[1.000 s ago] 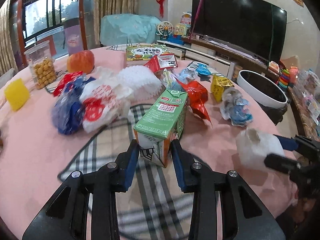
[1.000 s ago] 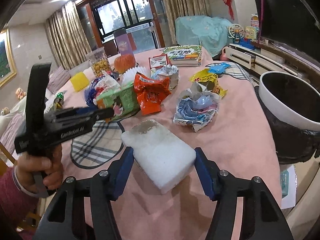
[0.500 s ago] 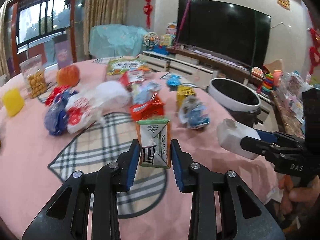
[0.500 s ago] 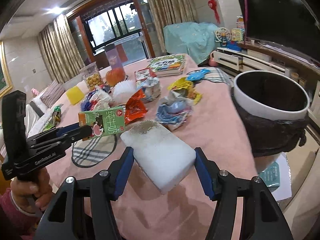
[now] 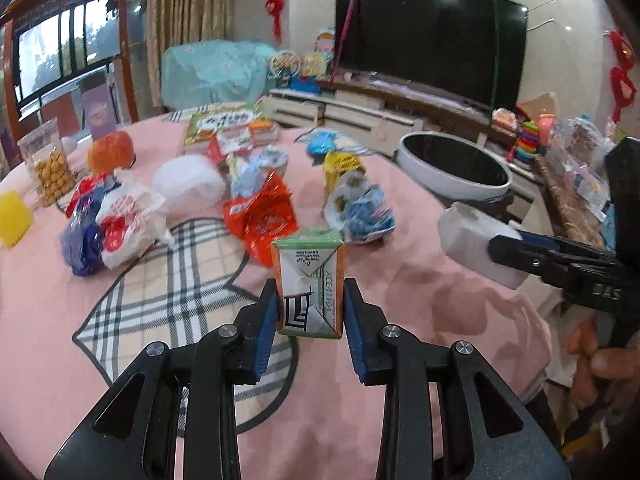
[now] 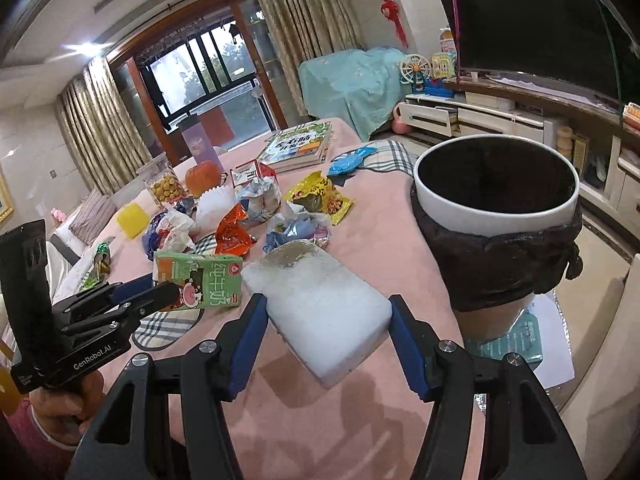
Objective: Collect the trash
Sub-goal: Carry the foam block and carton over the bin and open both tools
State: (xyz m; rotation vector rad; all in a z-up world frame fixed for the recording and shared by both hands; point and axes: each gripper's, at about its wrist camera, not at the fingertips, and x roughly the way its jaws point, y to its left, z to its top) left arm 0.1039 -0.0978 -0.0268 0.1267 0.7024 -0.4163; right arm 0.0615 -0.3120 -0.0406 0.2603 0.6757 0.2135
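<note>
My left gripper (image 5: 310, 312) is shut on a green milk carton (image 5: 310, 284), held off the pink tablecloth with its folded end towards the camera. The same carton (image 6: 200, 280) shows side-on in the right wrist view. My right gripper (image 6: 326, 328) is shut on a white foam block (image 6: 320, 304) with a dirty top edge, seen also as the foam block (image 5: 476, 240) at the right of the left view. The white-rimmed trash bin (image 6: 496, 196) with a black bag stands just past the table edge, to the right of both grippers.
Wrappers lie across the table: an orange packet (image 5: 264, 216), a blue-white crumpled bag (image 5: 360, 212), a yellow snack bag (image 6: 320, 196), a red-white plastic bag (image 5: 120, 220). A book (image 6: 298, 144), a snack jar (image 5: 48, 168) and a pumpkin (image 5: 110, 152) stand farther back. A checked mat (image 5: 180, 280) lies below.
Both grippers have lifted their loads off the table and swung right toward the bin. The carton has left the checked mat and now hangs end-on. The bin looks nearer in both views.
</note>
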